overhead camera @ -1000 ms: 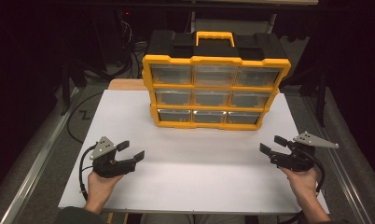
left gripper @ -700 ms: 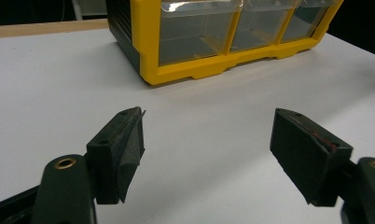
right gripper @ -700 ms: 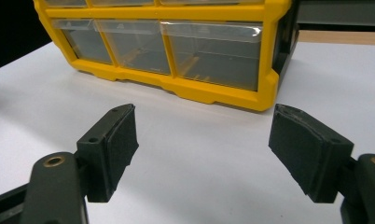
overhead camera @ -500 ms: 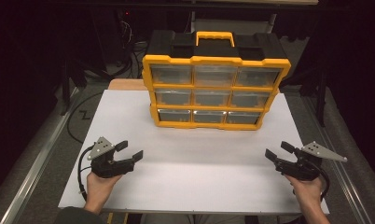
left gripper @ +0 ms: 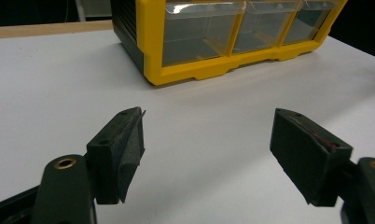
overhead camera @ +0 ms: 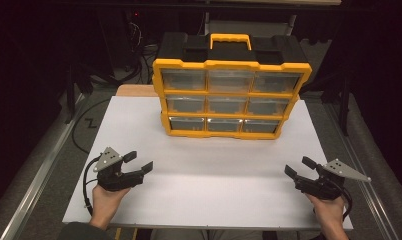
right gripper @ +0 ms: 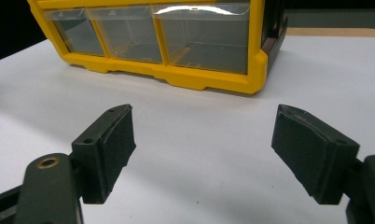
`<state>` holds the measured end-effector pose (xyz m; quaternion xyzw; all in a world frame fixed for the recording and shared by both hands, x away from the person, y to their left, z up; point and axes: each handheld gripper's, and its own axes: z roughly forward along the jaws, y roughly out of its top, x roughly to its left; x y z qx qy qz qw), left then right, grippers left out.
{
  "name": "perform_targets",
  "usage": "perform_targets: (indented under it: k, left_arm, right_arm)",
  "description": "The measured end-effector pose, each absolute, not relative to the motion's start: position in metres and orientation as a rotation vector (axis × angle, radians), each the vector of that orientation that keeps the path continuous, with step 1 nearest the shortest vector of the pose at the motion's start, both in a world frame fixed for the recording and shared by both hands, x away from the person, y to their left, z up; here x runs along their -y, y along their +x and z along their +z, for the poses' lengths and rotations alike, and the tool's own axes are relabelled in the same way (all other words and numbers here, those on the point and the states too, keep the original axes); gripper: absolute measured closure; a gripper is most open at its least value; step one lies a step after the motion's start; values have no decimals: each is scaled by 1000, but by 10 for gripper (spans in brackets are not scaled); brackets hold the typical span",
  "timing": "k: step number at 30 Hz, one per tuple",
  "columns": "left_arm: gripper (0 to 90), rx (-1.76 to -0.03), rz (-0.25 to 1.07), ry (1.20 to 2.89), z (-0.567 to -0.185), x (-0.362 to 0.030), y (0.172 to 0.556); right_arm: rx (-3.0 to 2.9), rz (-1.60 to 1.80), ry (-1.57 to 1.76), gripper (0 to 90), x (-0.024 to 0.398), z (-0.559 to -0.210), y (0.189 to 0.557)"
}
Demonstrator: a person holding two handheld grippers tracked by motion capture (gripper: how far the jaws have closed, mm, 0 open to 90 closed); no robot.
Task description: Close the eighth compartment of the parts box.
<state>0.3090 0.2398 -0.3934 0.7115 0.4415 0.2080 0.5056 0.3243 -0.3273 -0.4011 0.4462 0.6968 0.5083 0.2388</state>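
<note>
Drawer cabinet (overhead camera: 228,95) at table's (overhead camera: 209,175) far middle (upright), tools near corners, well apart.

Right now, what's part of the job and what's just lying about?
In play:
drawer organizer
left hand-held gripper, open, empty
right hand-held gripper, open, empty

Lying about:
white board under it all
cables behind the table

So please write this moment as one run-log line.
left gripper: open | right gripper: open, just widened, empty | yellow-and-black plastic drawer organizer: untouched
</note>
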Motion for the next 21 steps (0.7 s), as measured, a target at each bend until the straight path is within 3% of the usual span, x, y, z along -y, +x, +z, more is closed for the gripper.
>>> perform_targets:
  k: [21]
  left_arm:
    - [264,-1057,498,1716,-392,-240,310]
  right_arm:
    - [-1888,1379,1205,218,326,-406,321]
